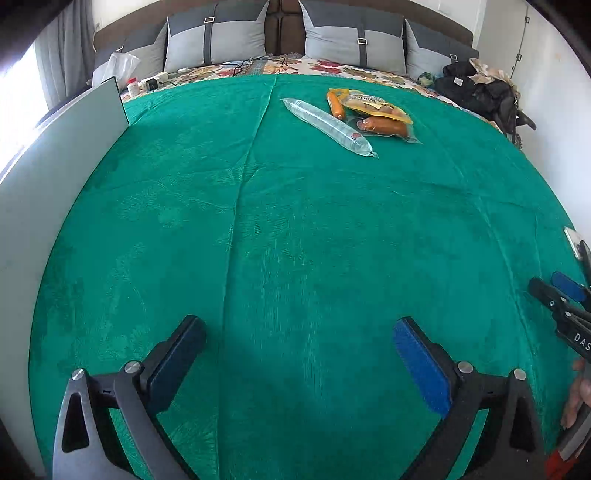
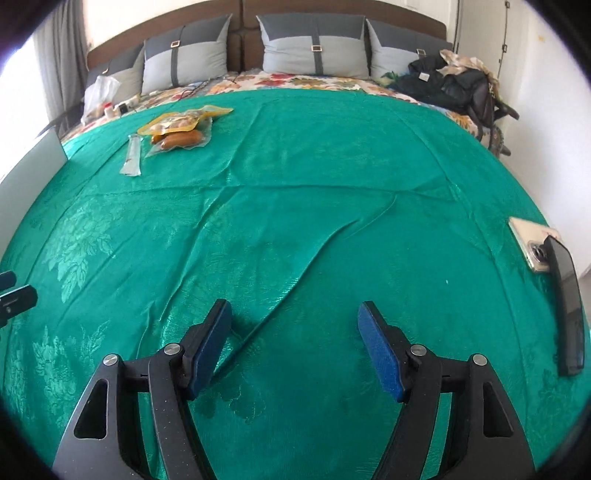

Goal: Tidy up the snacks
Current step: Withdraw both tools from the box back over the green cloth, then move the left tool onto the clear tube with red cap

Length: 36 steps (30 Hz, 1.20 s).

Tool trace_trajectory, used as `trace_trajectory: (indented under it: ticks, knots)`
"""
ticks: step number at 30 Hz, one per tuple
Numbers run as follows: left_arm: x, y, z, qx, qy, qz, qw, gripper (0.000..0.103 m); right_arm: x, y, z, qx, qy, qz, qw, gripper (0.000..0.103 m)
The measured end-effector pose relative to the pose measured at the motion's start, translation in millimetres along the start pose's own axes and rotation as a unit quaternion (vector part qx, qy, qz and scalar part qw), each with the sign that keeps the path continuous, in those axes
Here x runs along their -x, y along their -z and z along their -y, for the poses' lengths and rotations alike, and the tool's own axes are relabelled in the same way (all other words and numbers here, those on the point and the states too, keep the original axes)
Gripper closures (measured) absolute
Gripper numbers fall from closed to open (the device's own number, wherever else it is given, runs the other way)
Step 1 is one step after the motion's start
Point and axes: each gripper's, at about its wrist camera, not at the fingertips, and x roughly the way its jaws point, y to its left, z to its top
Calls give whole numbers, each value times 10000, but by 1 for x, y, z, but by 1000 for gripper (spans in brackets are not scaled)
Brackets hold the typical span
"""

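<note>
While both grippers hang spread and empty, the snacks wait.
Far up the green bedspread (image 1: 295, 240), clear tube (image 1: 328, 125) slants beside sausage packs (image 1: 376, 114); left gripper (image 1: 299, 332) seems nearer than right gripper (image 2: 293, 325).

Green cover (image 2: 295, 166) lies open; snack packs (image 2: 177, 129) far-left, phones (image 2: 546, 266) right.

A wide bed (image 2: 295, 221) fills the room, spread with a green patterned cover (image 1: 295, 240) over a floral sheet (image 2: 295, 79). At the bed's head stands a brown padded headboard (image 2: 243, 22) with four grey two-tone pillows (image 2: 314, 48) leaning against it. White walls (image 2: 535, 74) rise to the right of the bed. Left of the bed, grey curtains (image 1: 70, 40) hang by a bright window (image 1: 18, 92) letting in daylight.
</note>
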Motion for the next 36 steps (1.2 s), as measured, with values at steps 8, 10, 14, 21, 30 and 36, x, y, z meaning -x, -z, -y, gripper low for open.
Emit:
trace_trajectory:
  ticks: [8,10,14,21,30,36]
  knots:
    - [-4,3,-3,-75,-25,162,9998,0,-2,6,6,-134,41,-61,9999,16]
    - [-3,3,-3,-74,-34,164,9998,0,-2,6,6,-134,56,-64,9999,15]
    - [-4,3,-3,-73,-37,165,9998,0,-2,6,7,-134,58,-66,9999,15]
    - [-4,3,-2,-73,-49,166,9998,0,-3,5,7,-136,60,-68,9999,15]
    - [-24,-43,-3,-347,238,-561,9975,1,-3,5,7,-135,53,-70,9999,14]
    - [-44,-132,3,265,552,-273,9978,1,-4,5,9,-160,42,-85,9998,11]
